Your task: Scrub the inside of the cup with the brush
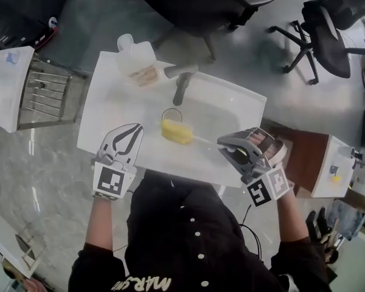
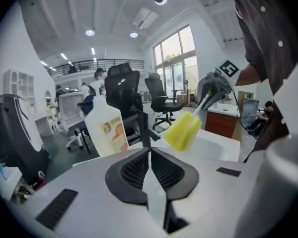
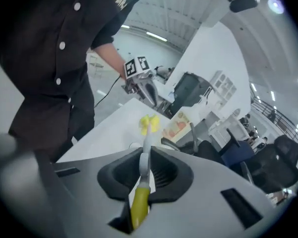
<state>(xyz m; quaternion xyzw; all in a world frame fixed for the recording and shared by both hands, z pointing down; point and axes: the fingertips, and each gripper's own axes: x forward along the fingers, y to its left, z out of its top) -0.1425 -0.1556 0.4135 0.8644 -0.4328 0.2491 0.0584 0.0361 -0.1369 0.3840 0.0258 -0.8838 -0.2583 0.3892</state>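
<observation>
In the head view, we see the brush [image 1: 176, 131] over the white table [image 1: 231, 102], its yellow head just beside the cup [image 1: 172, 114]; the right gripper [image 1: 226, 145] holds its handle; the left gripper [image 1: 129, 135] sits apart. In the left gripper view, the fingers are pressed together and empty, with the brush head beyond them; in the right gripper view, the fingers pinch the handle.

The room is bright and evenly lit. In the left gripper view, light comes from round ceiling lights [image 2: 90, 32] and a tall window [image 2: 179, 58], which is overexposed. The white worktop [image 1: 231, 105] shows mild glare. Both gripper views bend strongly at the edges, with dark corners; the brush [image 2: 183, 131] looks slightly soft, perhaps from motion.
</observation>
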